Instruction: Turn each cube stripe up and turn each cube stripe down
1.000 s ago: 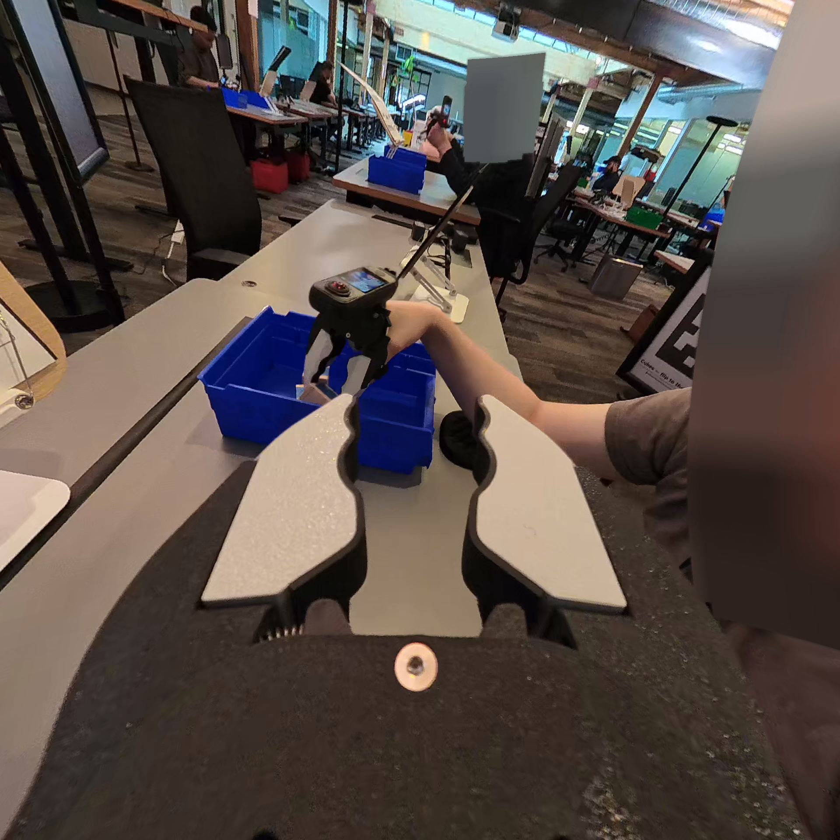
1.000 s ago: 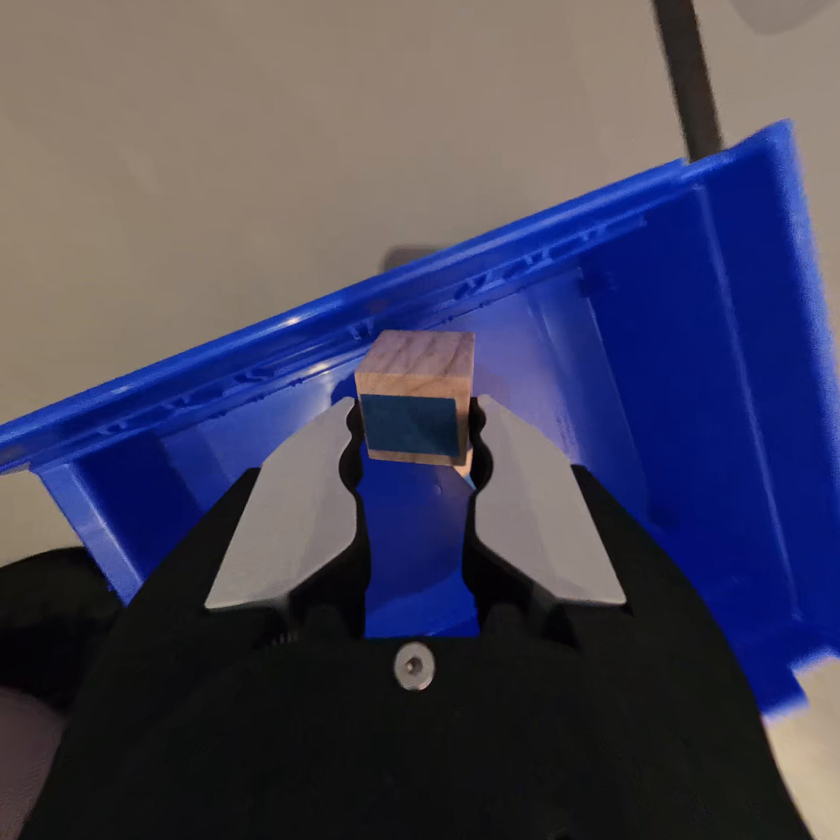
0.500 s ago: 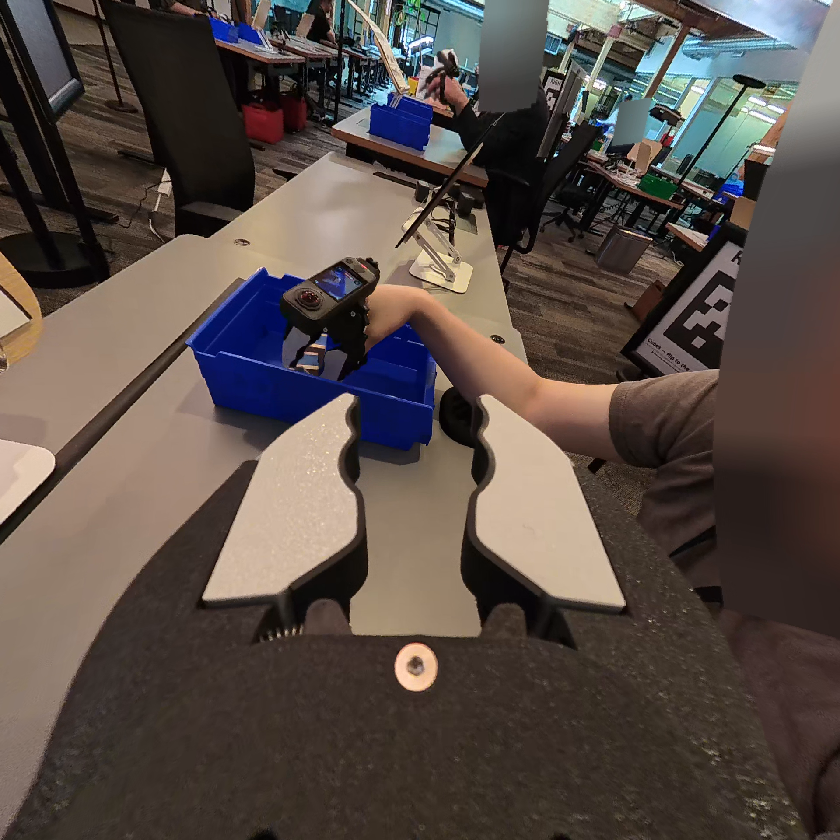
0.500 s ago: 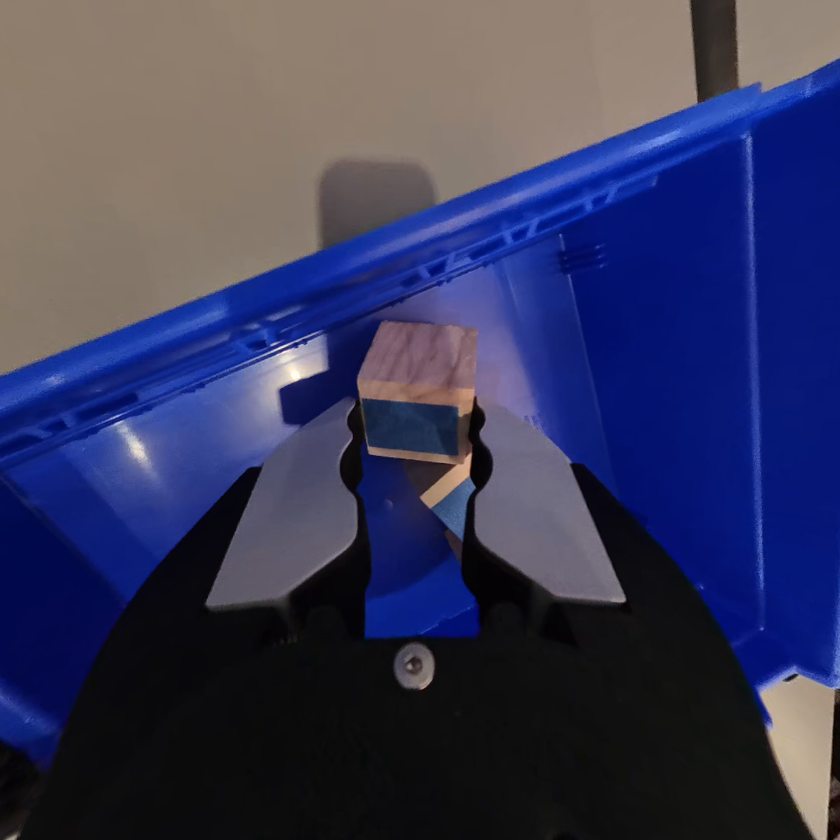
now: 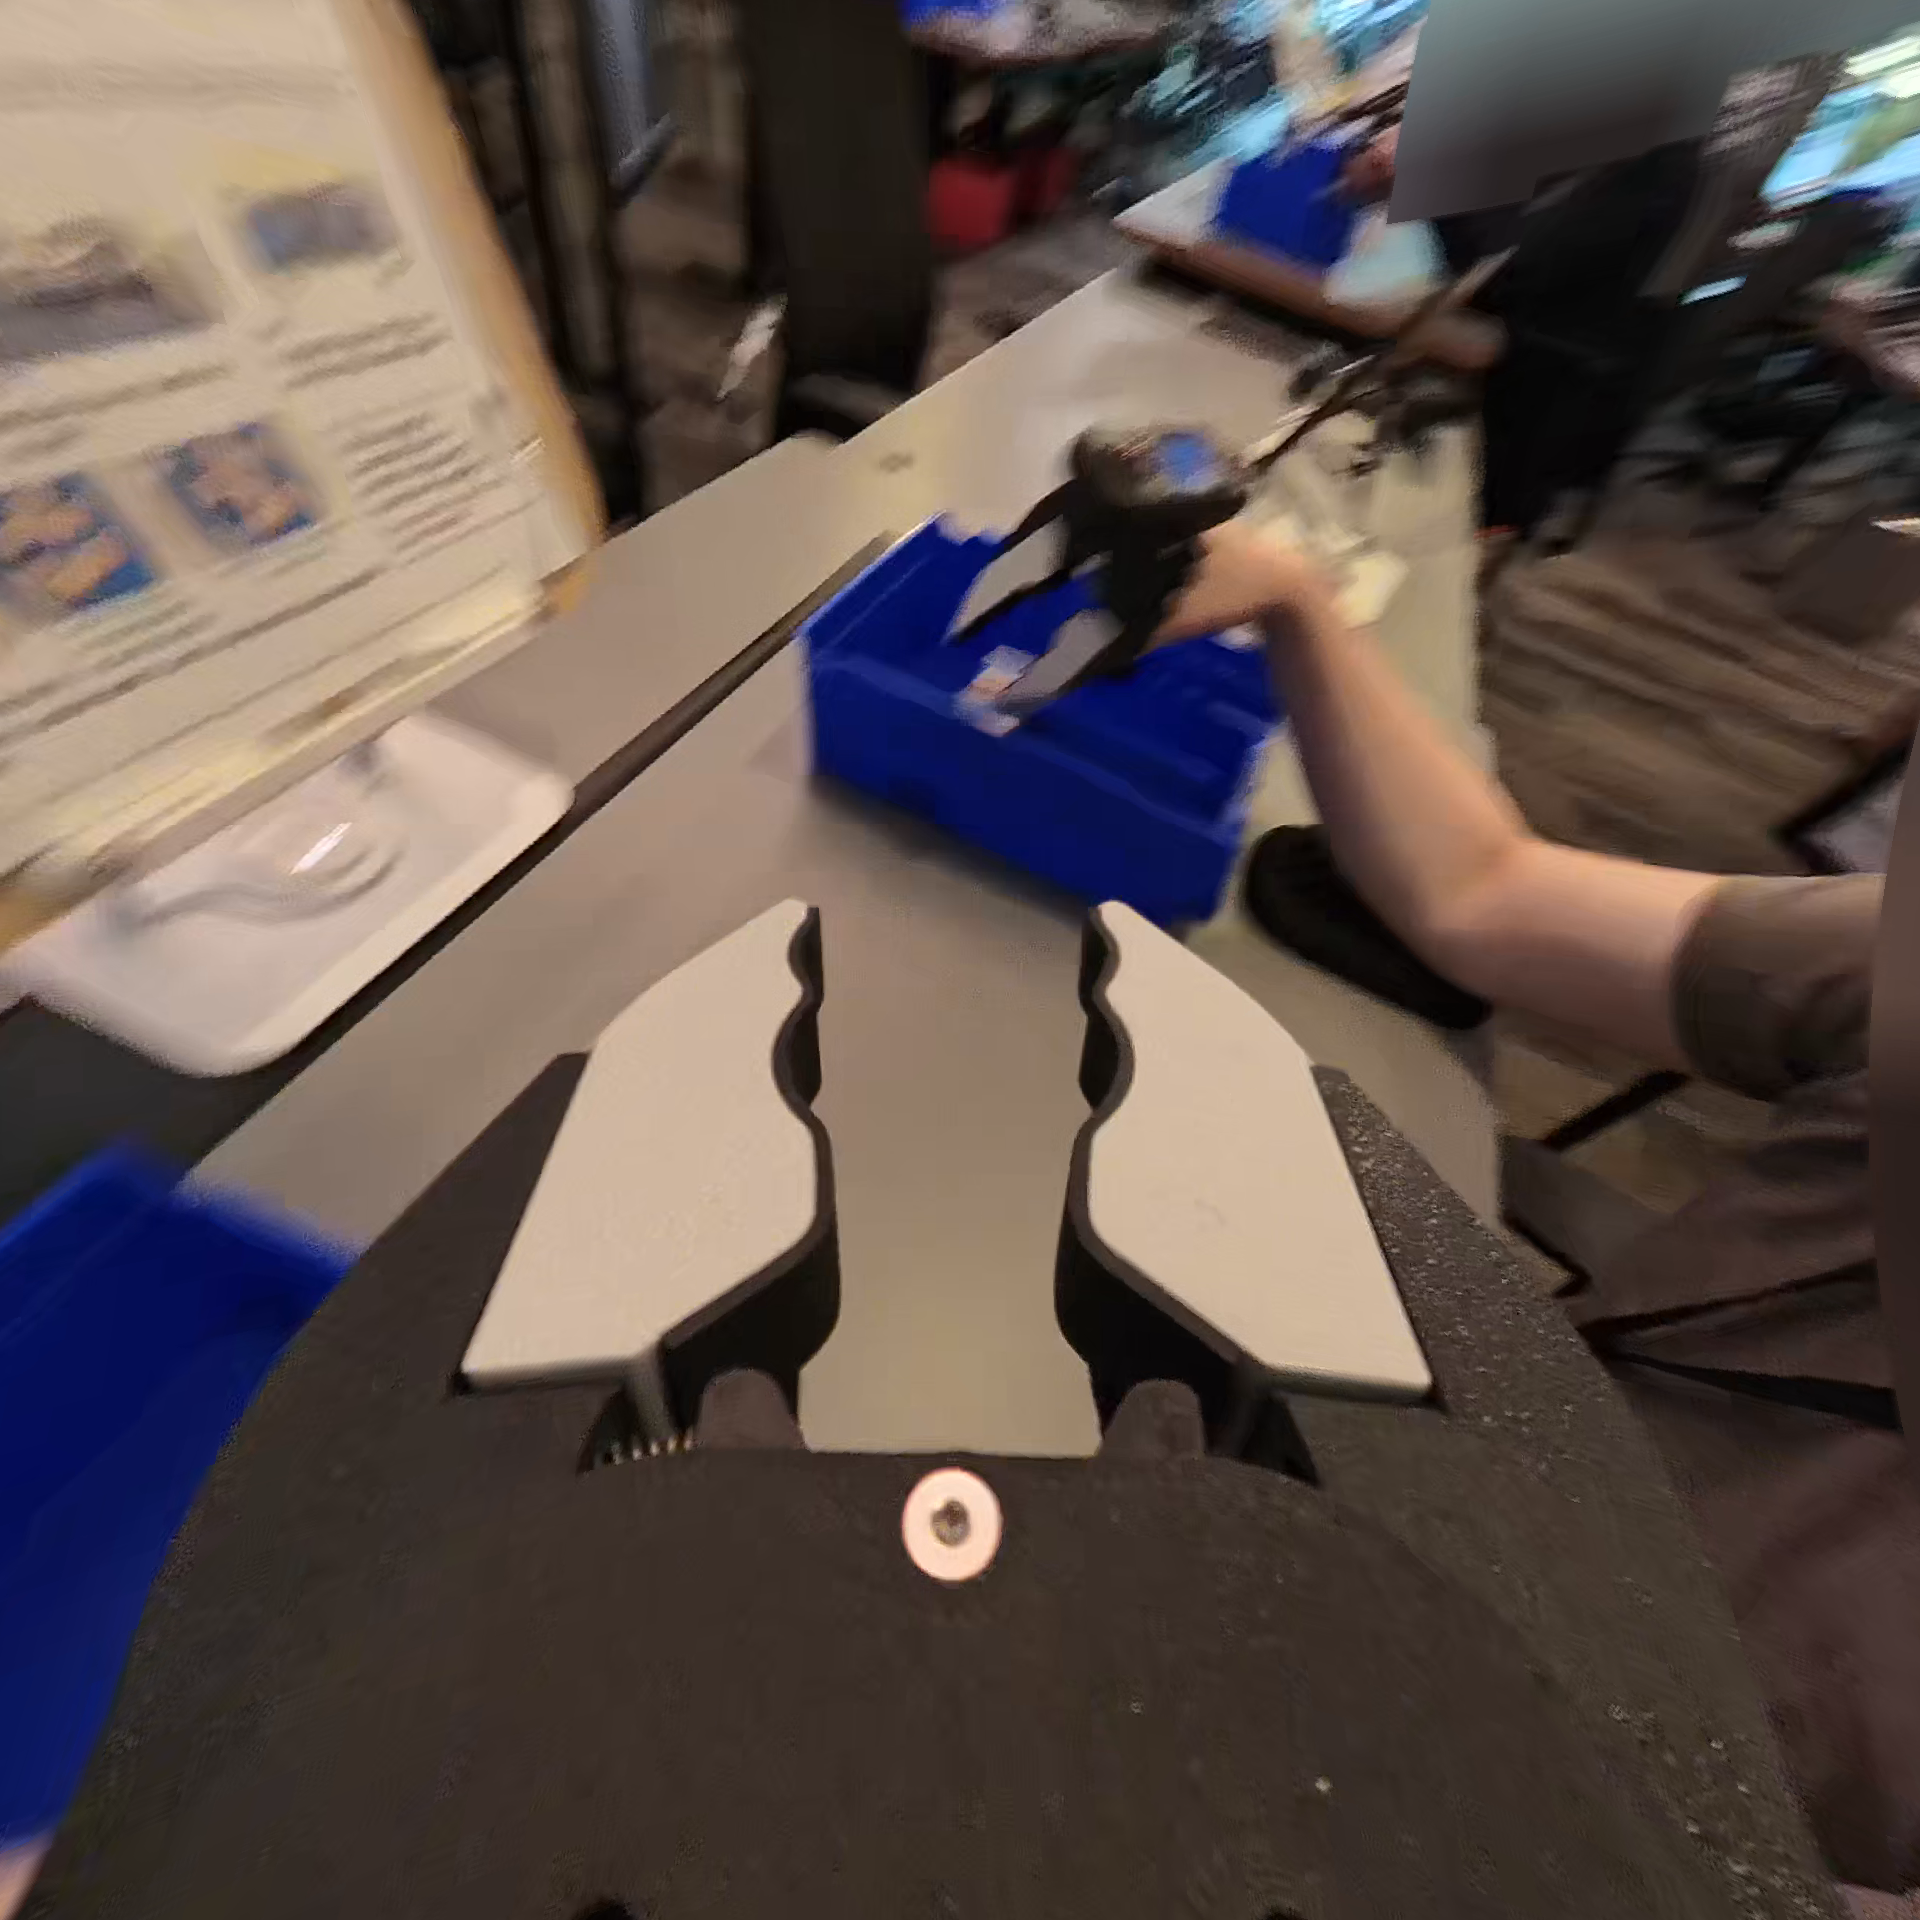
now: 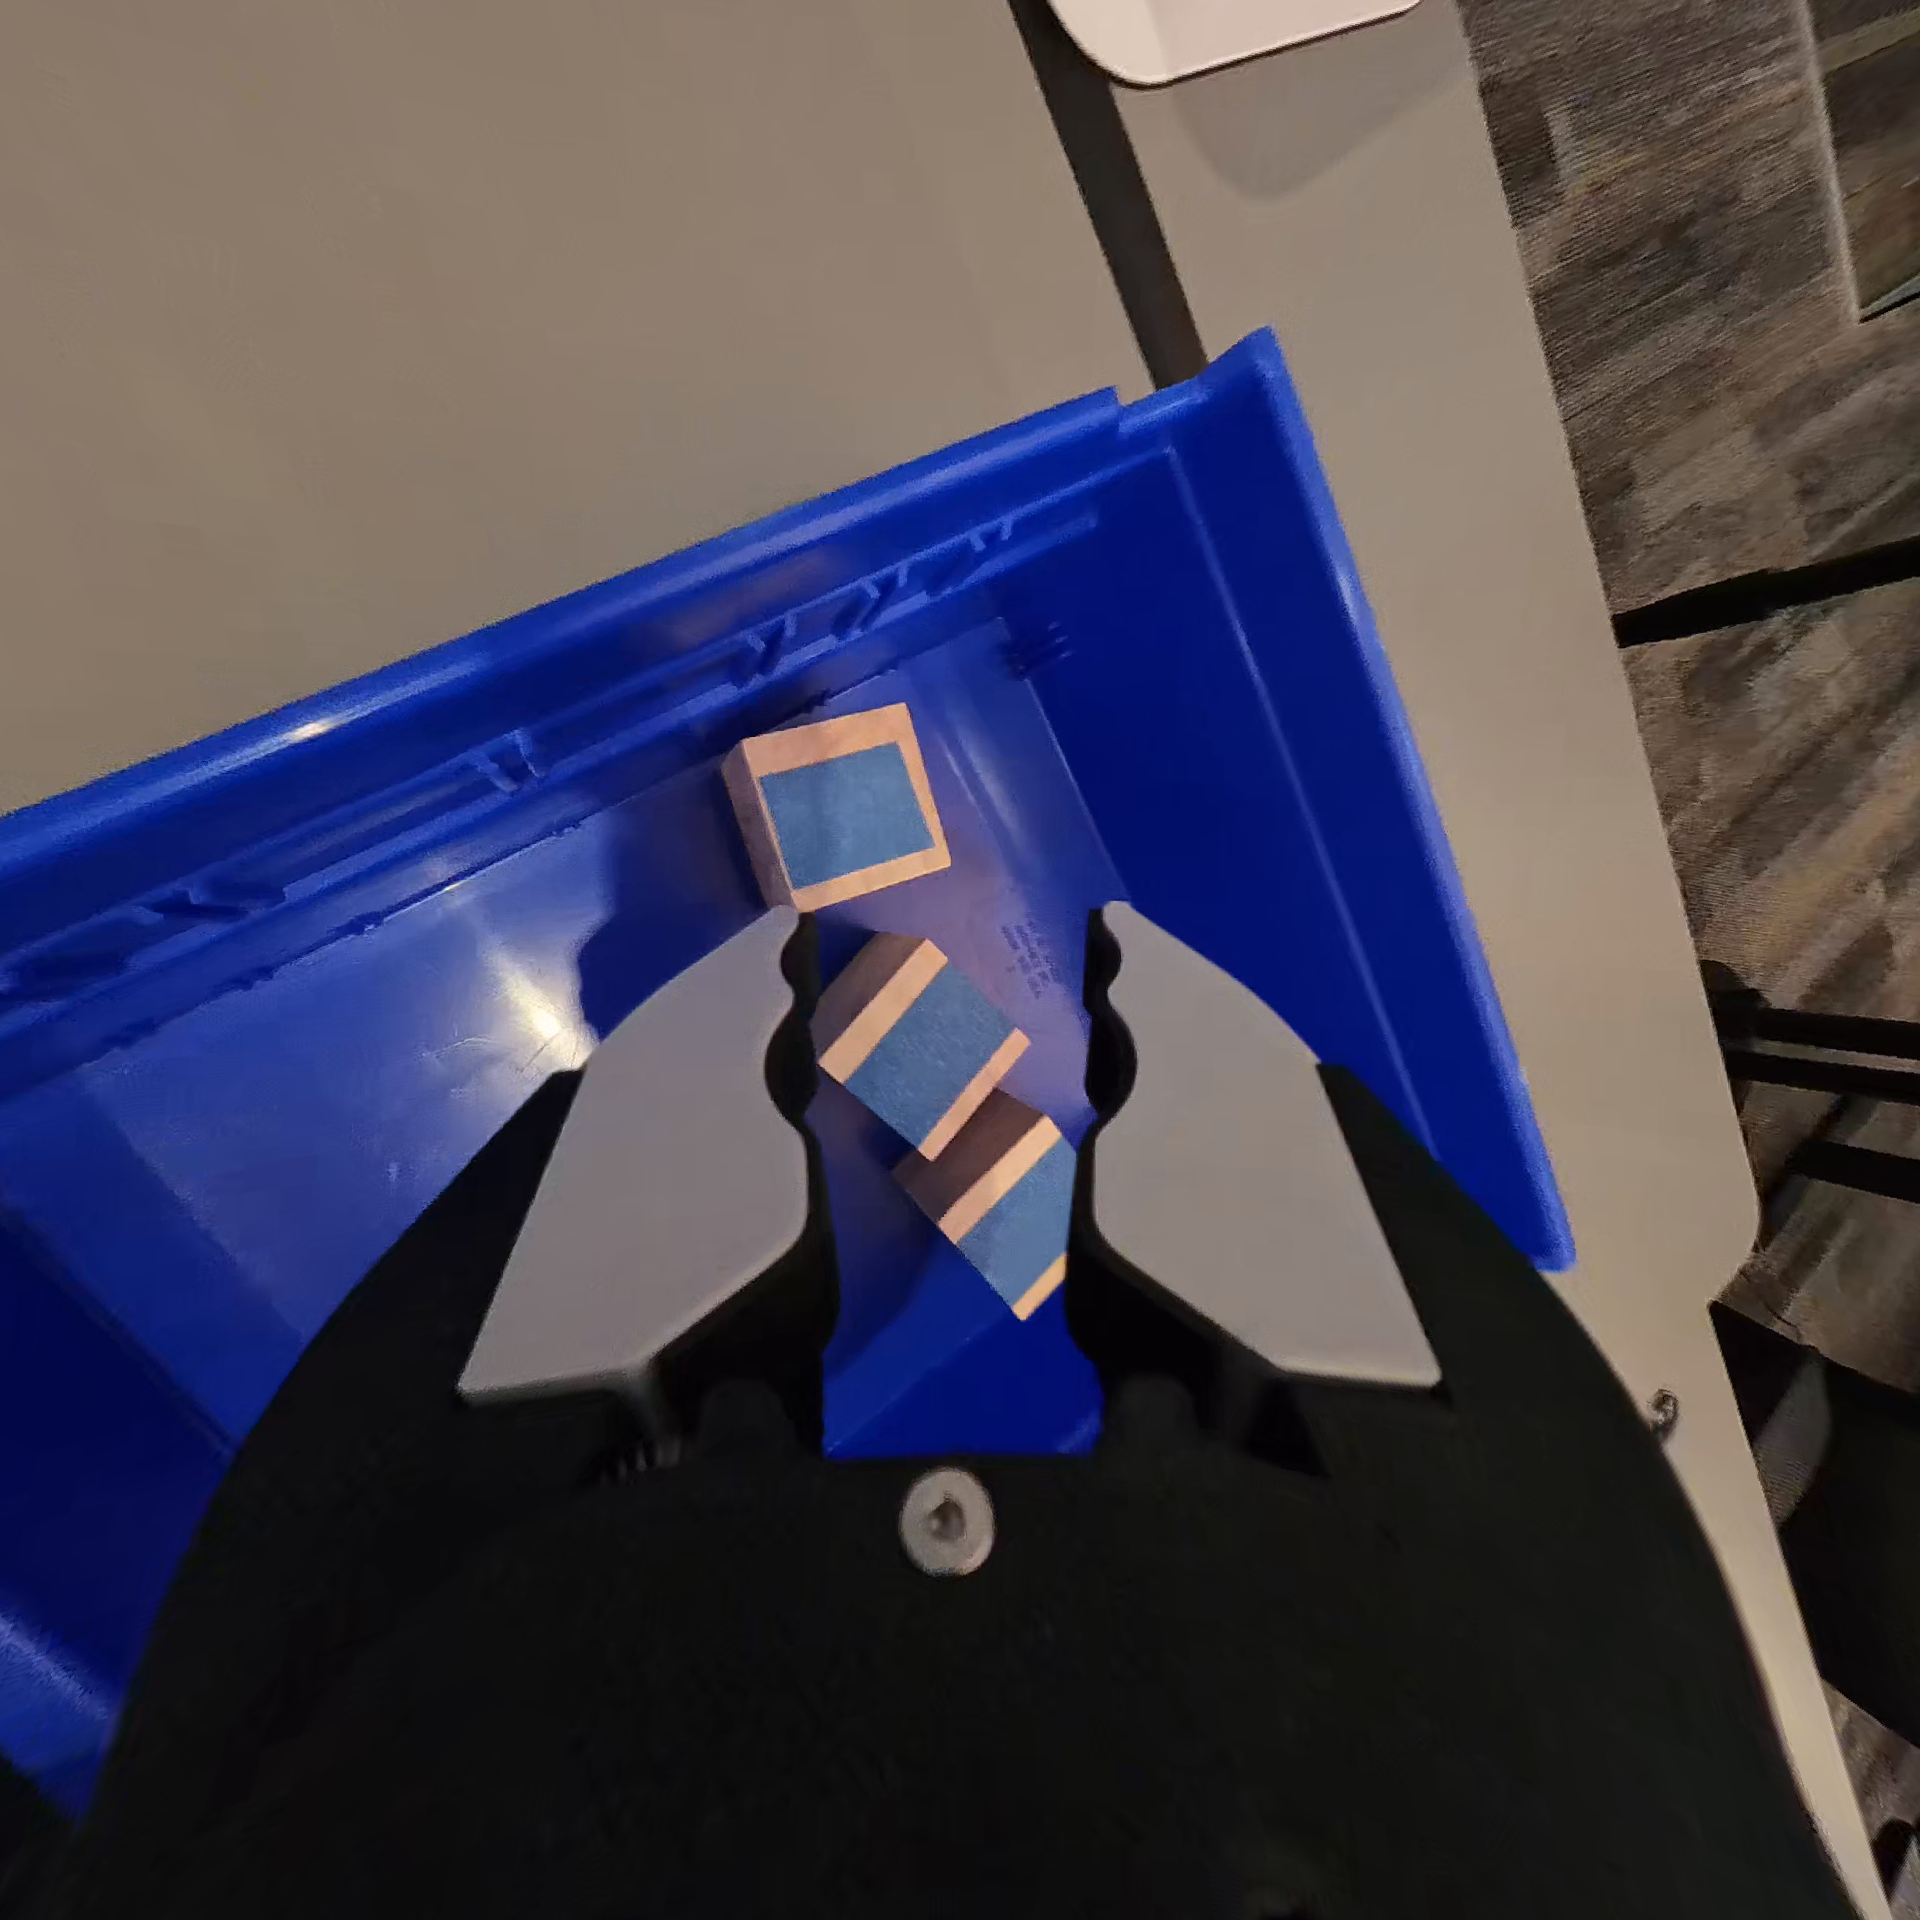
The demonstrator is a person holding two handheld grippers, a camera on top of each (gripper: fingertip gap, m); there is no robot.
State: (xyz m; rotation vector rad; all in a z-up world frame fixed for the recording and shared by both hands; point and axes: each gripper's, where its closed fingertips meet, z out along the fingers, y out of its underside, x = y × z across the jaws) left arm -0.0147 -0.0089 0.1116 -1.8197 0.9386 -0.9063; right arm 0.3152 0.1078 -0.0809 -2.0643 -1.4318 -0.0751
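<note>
The whole left wrist view is smeared by motion: the poster board (image 5: 239,416) at upper left shows only soft patches, and the far right hand-held gripper (image 5: 1023,644) over the blue bin (image 5: 1039,790) is too blurred to tell what lies beneath it. A second blue bin (image 5: 114,1403) is cut off by the left edge. In the right wrist view, the third cube (image 6: 1013,1221) at centre is partly hidden behind a finger (image 6: 1226,1174), and the bin's wall runs off the left edge.
</note>
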